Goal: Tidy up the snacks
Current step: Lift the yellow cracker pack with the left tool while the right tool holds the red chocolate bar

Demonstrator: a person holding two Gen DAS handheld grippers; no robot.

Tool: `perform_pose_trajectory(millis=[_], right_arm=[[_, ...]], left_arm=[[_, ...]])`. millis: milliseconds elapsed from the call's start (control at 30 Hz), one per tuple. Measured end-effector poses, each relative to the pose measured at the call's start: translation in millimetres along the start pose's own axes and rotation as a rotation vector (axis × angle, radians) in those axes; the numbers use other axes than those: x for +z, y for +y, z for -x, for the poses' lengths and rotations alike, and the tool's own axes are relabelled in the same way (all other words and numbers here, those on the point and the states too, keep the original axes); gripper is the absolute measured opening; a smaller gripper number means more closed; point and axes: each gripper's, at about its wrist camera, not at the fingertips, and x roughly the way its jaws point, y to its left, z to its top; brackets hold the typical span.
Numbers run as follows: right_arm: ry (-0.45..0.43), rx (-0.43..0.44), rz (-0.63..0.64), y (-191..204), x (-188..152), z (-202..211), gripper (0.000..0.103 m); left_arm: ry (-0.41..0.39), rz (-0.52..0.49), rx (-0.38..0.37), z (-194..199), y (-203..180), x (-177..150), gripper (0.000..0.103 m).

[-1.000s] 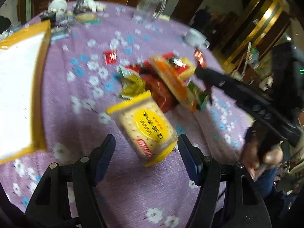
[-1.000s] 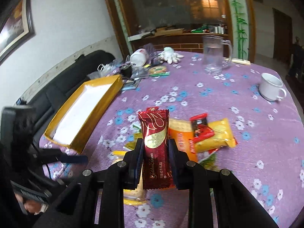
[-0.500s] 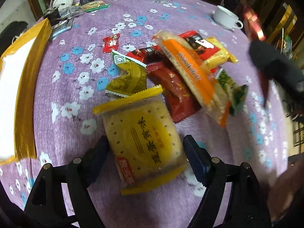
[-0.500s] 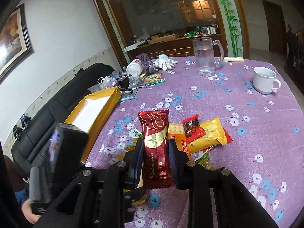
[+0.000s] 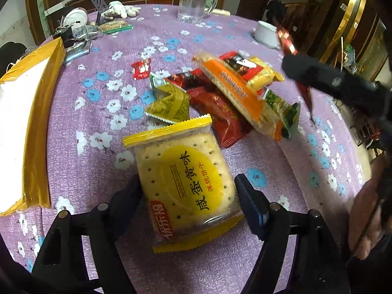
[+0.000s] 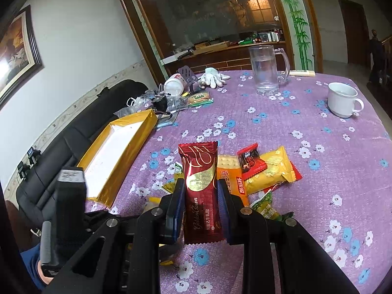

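Left gripper [image 5: 188,191]: jaws either side of the cracker pack [image 5: 185,186], closing at this moment; the left finger is partly hidden behind the pack's edge, the right finger stands just beside the pack with a narrow gap showing, so not yet clamped.
Right gripper [image 6: 199,205]: pinched tight on a dark red wafer bar [image 6: 202,193], which stands upright between the pads, well clear of the cloth.
Cracker pack: clear wrapper with yellow ends and a yellow round label, lying flat on the purple flowered tablecloth [image 5: 103,49], nearest of the snacks to the left gripper.
Snack pile: just beyond the cracker pack; a folded yellow-green packet [image 5: 169,106], a red packet [image 5: 220,115], a long orange biscuit pack [image 5: 237,93] leaning across it, a green packet [image 5: 281,110] on its right side. They overlap; exact layering is hard to read.
Small red candy [image 5: 141,68]: alone on the cloth, apart from the pile, toward the far left of it.
Box [image 6: 144,127]: gold-sided, white inside, open, at the table's left edge; nothing visible in it.
Far side of table: glass mug [image 6: 265,69], white cup [image 6: 341,100], white gloves [image 6: 213,77], a clutter of small items near the box's far end.
Person: a hand [image 5: 365,218] at the right edge of the left wrist view.
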Motion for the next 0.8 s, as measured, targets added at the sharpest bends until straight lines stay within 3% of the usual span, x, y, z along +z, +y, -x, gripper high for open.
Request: perform_pose_trajectory(millis=[433, 467, 500, 567, 800], right_arm=[[0.033, -0.006, 0.008, 1, -3, -13, 0.026], [0.035, -0.006, 0.009, 2, -3, -14, 0.026], [0.038, -0.006, 0.011, 2, -4, -15, 0.026], [0.043, -0.005, 0.011, 2, -4, -17, 0.026], [0.066, 0.002, -0.002, 3, -6, -24, 0.026]], left_arm=[[-0.129, 0.026, 0.010, 33, 19, 10, 0.074], [-0.135, 0.028, 0.011, 33, 22, 12, 0.072], [-0.145, 0.030, 0.020, 35, 25, 12, 0.060], [-0.159, 0.033, 0.027, 41, 30, 13, 0.058], [-0.127, 0.078, -0.024, 40, 48, 12, 0.058]])
